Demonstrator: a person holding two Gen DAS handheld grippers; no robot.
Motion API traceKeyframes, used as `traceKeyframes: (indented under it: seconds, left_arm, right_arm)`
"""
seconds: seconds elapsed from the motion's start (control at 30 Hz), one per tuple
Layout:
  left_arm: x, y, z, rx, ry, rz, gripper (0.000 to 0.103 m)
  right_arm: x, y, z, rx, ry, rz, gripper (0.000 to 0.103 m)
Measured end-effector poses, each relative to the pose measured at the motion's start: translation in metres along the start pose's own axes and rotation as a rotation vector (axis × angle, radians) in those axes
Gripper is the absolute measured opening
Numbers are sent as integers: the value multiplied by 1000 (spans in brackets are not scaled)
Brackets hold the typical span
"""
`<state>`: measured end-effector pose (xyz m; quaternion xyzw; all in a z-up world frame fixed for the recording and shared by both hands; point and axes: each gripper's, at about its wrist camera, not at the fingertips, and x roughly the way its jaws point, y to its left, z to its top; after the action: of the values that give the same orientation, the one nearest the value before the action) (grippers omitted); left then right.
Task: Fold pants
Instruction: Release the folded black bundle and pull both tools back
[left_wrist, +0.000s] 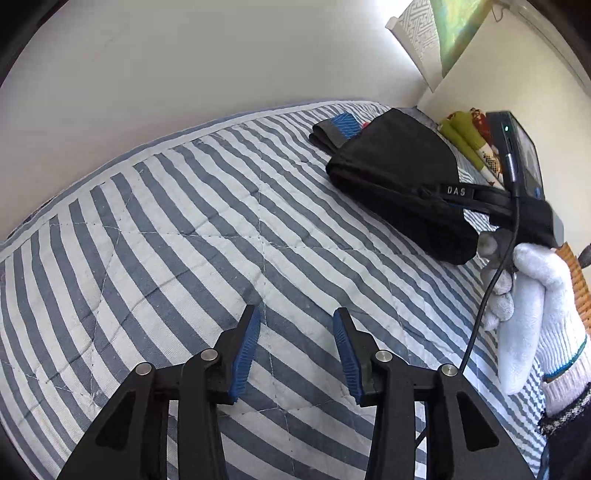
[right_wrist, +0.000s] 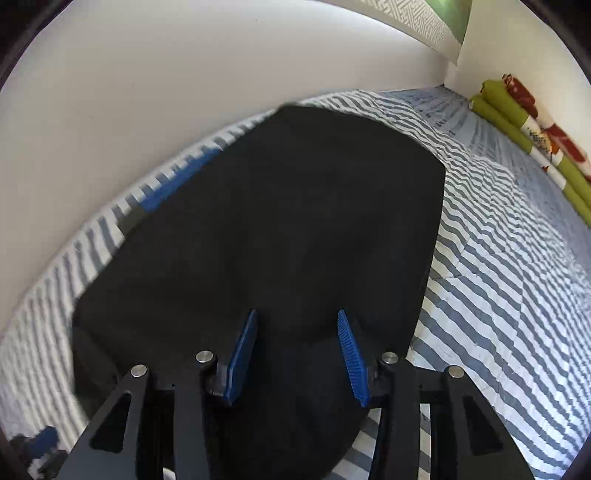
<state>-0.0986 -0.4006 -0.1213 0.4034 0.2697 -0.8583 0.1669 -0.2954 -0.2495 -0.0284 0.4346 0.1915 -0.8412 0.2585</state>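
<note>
- My left gripper (left_wrist: 296, 325) hangs over the bed, its blue pads (left_wrist: 243, 356) spread apart with nothing between them, only the striped quilt (left_wrist: 147, 236) showing in the gap.
- At the right edge of the left wrist view, my right hand (left_wrist: 532, 317), in a white knit glove, grips the handle of the other tool, a dark cable (left_wrist: 491, 288) trailing past it.
- My right gripper (right_wrist: 295, 328) points steeply down at the folded black pants (right_wrist: 277, 229); its jaws stand apart, the pads pressing on nothing, with black cloth filling the space under and between them. Whether the tips touch the cloth I cannot tell.
- The pants lie as a thick folded bundle on the quilt, near the wall side of the bed; a small tab with pale letters (left_wrist: 456, 191) shows on the folded edge in the left wrist view.
- Just behind the bundle, toward the wall (left_wrist: 184, 74), a second garment in grey and blue (left_wrist: 338, 129) lies on the quilt, partly hidden by the pants.
- Farther off, in the corner where the walls meet, a rolled green and floral blanket (right_wrist: 532, 140) rests against the side wall.
- Above it, a patterned white panel (right_wrist: 406, 18) and a green picture (left_wrist: 458, 33) hang high on the wall.
</note>
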Motion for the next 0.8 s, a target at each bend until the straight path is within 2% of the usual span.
traceKeyframes:
  seconds: [0.03, 0.13, 0.23, 0.37, 0.53, 0.7, 0.8]
  left_arm:
    - [-1, -2, -1, 9, 2, 8, 46]
    - [-6, -7, -3, 29, 18, 16, 46]
    - [-11, -12, -6, 43, 14, 40, 46]
    - [-27, -30, -9, 74, -6, 29, 50]
    - [-58, -65, -24, 177, -51, 34, 54]
    - [-88, -92, -49, 243, -65, 31, 54]
    - [-110, -111, -71, 297, -95, 46, 58]
  right_arm:
    - [-5, 3, 1, -11, -22, -15, 41]
    - [-37, -12, 0, 107, -51, 97, 41]
    - [-86, -23, -17, 131, -117, 130, 41]
    - [-145, -32, -64, 90, -137, 114, 41]
    - [-204, -39, -133, 72, -121, 76, 43]
    - [-247, -40, -193, 80, -103, 66, 50]
    - [-263, -44, -226, 109, -98, 68, 53]
